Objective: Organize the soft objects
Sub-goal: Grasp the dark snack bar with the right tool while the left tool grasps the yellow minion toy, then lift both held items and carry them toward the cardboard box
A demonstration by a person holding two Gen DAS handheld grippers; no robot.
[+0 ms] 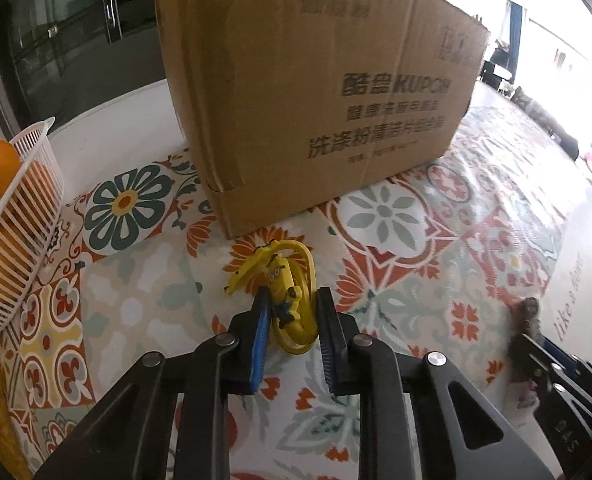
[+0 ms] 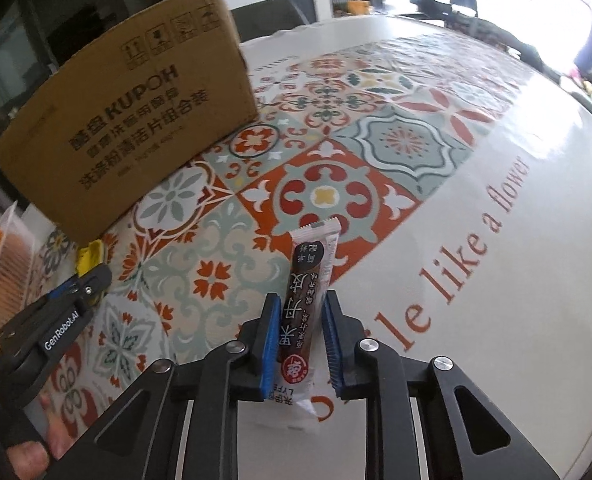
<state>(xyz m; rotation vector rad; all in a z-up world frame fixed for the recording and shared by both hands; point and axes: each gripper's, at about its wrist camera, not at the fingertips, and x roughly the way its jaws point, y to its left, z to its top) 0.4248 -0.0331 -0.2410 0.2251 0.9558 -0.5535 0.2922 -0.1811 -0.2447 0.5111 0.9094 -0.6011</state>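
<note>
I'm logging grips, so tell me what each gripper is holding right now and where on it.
Left gripper: shut on the yellow minion toy, across its middle. Right gripper: shut on the snack packet, around its lower half, its top end sticking out past the fingertips.

A white table (image 2: 516, 320) carried a glossy cloth with colourful flower tiles (image 1: 396, 216). A brown cardboard box (image 1: 316, 92), a white plastic slatted basket (image 1: 24, 224) and a yellow cartoon toy (image 1: 284, 296) lay on it.

Yellow toy (image 1: 286, 300), brown-and-white snack packet (image 2: 306, 300), brown cardboard box (image 1: 316, 80) (black print), orange-teal floral tablecloth (image 1: 396, 220).
</note>
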